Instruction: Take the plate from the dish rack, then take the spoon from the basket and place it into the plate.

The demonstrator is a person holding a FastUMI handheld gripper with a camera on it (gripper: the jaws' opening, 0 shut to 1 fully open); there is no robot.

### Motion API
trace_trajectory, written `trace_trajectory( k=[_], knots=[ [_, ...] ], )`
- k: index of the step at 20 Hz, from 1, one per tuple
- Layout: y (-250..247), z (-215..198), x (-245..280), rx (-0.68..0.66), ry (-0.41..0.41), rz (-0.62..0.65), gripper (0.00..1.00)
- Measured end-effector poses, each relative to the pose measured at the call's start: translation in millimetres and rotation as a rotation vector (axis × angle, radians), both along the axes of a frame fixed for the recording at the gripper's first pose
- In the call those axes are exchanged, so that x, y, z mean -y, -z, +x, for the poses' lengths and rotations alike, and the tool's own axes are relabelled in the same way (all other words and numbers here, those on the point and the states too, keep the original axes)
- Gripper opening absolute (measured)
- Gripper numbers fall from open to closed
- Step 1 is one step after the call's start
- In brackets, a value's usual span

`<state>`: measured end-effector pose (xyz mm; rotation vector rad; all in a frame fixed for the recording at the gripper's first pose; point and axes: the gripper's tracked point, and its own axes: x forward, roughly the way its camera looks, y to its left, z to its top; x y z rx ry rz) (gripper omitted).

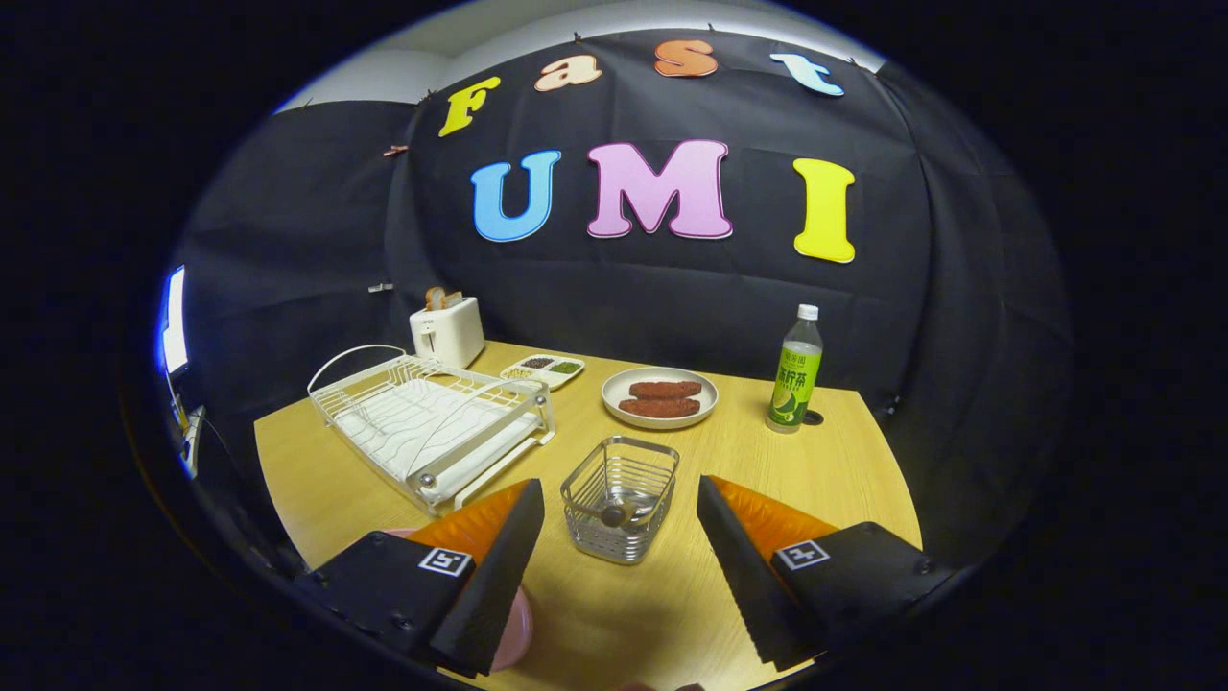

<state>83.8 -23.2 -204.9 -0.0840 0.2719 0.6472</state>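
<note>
Far left of the frame, a lit screen (176, 321) glows beside the booth wall. On the desk (844, 451), left of centre, the white wire dish rack (427, 422) sits empty of plates, with a white toaster (447, 331) behind it at the upper left of the desk, bread standing in its slot. Lower left, a pink plate (513, 629) lies flat on the desk, mostly hidden under the left finger, only its rim showing; judged from this, the plate step is done and it was set close by so the spoon has a short trip. Just right of the toaster, a small divided dish (544, 369) holds dark and green fillings. Centre frame, the wire basket (621, 497) stands just ahead of the fingers and between their lines; a spoon (614, 515) lies in its bottom, the rounded end visible, the handle hard to trace through the wires. The hand-held gripper (619, 552) is released, fingers spread wide and touching nothing, and seems aimed at the basket for a reach in from above. Behind the basket, a white plate (660, 396) carries two brown patties. To the right, a green drink bottle (796, 372) stands upright, well clear of the likely path.
</note>
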Motion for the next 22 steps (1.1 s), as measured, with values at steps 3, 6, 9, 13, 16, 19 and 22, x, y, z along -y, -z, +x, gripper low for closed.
trace_trajectory(
  k=[3,6,9,13,16,19,22],
  knots=[
    [8.6,13.8,-7.5,0.026,0.003,-0.018,0.99],
    [17.3,29.7,-14.8,0.044,0.014,-0.013,0.98],
    [27.1,39.4,-17.2,0.106,0.012,-0.055,0.89],
    [34.4,35.5,-22.4,0.148,0.004,-0.052,0.68],
    [31.3,34.0,-29.5,0.173,-0.013,-0.034,0.68],
    [32.2,34.0,-36.0,0.176,-0.023,-0.023,0.56],
    [36.1,35.6,-34.5,0.159,-0.004,-0.029,0.36]
  ],
)
